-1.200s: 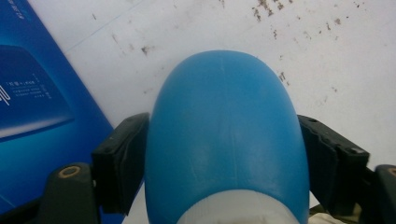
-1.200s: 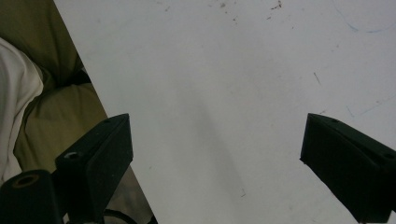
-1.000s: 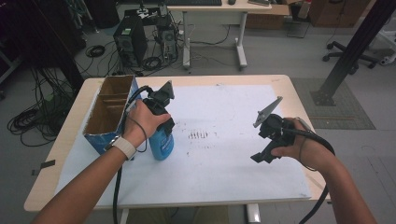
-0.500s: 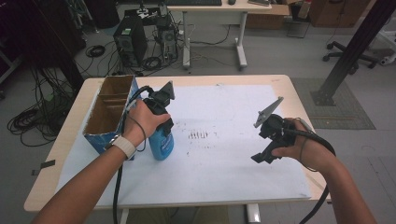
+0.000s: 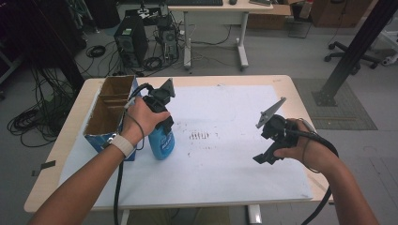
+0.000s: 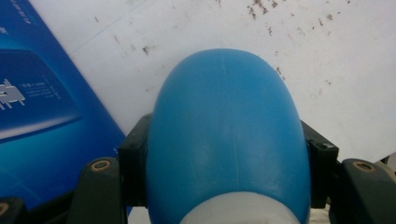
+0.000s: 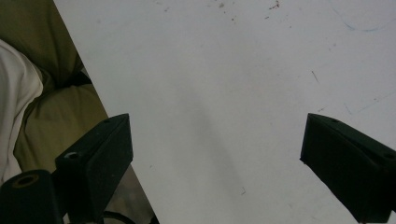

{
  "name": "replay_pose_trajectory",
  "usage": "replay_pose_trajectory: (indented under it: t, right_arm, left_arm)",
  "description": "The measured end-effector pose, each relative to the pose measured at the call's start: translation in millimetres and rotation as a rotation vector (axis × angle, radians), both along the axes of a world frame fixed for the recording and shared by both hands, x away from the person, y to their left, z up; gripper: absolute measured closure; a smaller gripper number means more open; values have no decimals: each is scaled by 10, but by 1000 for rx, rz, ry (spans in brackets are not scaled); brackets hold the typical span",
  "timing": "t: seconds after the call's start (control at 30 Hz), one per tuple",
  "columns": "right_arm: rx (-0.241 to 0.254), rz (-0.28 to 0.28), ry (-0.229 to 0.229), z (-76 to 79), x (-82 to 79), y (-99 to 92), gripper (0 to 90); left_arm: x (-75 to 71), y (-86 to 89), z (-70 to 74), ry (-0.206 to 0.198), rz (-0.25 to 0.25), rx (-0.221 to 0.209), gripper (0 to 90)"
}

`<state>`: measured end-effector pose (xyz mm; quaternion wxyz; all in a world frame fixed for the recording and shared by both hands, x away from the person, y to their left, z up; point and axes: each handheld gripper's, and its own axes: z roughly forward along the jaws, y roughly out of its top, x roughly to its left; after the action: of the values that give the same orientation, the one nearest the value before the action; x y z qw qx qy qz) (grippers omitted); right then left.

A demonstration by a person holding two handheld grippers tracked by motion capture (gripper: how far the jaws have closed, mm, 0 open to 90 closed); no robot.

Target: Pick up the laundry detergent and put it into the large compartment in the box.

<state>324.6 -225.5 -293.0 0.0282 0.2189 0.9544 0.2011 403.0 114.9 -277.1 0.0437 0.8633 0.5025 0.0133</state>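
Left hand-held gripper [image 5: 162, 123] is clenched on the blue bottle [image 5: 161, 141]; its jaws have just been closing, and in the left gripper view the black pads [image 6: 135, 172] press both flanks of the bottle [image 6: 226, 140] just below its white neck. Bottle stands upright on the white sheet [image 5: 225, 154], on the table [image 5: 70, 136], just beside the box [image 5: 109, 112].

Right hand-held gripper [image 5: 271, 149] hangs over the sheet well apart, jaws spread wide, nothing between them.

Risks, judged:
- Bottle wall is rounded and smooth, and the grip sits high. It may slip or swing in the pads on a lift.
- Squeezing a soft wall could dent it.
- Box stands close on the left; a sideways move that way would knock it.

Around: brown specks on the sheet [image 5: 199, 136] near the bottle. Path toward the right hand looks free.
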Motion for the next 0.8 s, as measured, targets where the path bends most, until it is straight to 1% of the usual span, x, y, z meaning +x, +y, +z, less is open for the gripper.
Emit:
replay_pose_trajectory:
  t: [0.13, 0.33, 0.4, 0.5, 0.6, 0.73, 0.8]
  right_arm:
    - [1, 4, -2, 3, -3, 9, 92]
    - [2, 6, -6, 20, -11, 13, 92]
    - [1, 5, -7, 24, -16, 13, 92]
    - [1, 3, -8, 28, -23, 8, 92]
    - [-1, 2, -9, 32, -26, 6, 92]
    - [3, 6, -14, 46, -35, 11, 92]
    - [1, 5, -16, 53, -38, 11, 92]
  left_arm:
    - [-9, 4, 74, -1, 1, 2, 372]
    - [-28, 28, 200, -20, 10, -8, 372]
    - [-35, 44, 239, -12, 9, -13, 371]
    - [-41, 64, 303, -16, 16, -24, 372]
    - [-51, 56, 377, -14, 8, -14, 371]
    - [-53, 63, 466, -13, 14, -30, 371]
    - [-50, 59, 508, -16, 15, -30, 372]
